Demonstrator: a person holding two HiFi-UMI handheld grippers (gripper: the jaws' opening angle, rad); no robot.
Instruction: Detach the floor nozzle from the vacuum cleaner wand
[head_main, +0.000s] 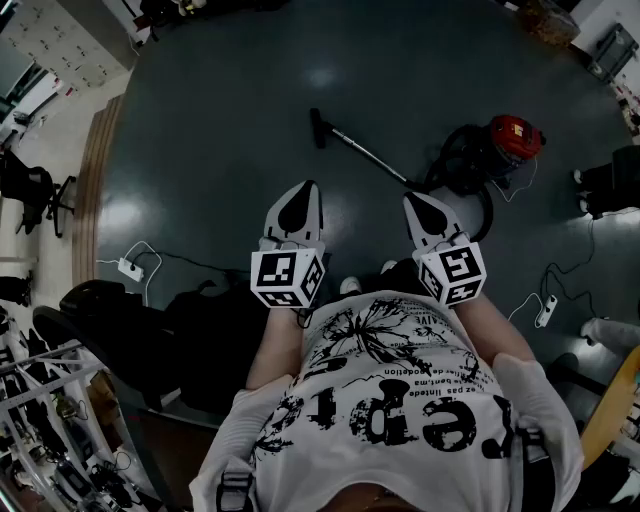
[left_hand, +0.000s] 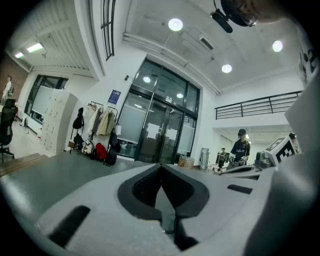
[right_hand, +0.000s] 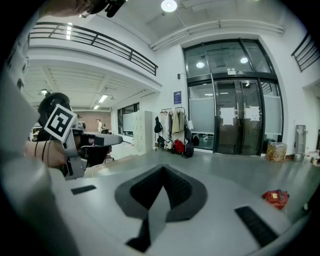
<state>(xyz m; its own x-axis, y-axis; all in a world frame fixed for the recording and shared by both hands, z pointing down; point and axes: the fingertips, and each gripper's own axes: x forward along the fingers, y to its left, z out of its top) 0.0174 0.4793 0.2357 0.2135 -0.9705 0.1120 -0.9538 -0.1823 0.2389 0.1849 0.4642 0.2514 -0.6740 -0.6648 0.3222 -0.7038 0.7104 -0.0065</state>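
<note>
A red canister vacuum cleaner (head_main: 514, 137) lies on the dark floor ahead, to the right. Its slim metal wand (head_main: 368, 155) runs up-left from the black hose (head_main: 462, 170) to a small black floor nozzle (head_main: 318, 127). My left gripper (head_main: 302, 186) and right gripper (head_main: 409, 199) are held side by side in front of my chest, well short of the wand, both shut with nothing between the jaws. In the right gripper view the red vacuum (right_hand: 275, 197) shows low at the right, and the left gripper's marker cube (right_hand: 59, 122) at the left.
A white power strip (head_main: 130, 267) with its cable lies on the floor at the left, another power strip (head_main: 544, 311) at the right. Black bags (head_main: 190, 340) and a rack sit near my left side. Glass doors (left_hand: 160, 132) and people (left_hand: 241, 148) stand far ahead.
</note>
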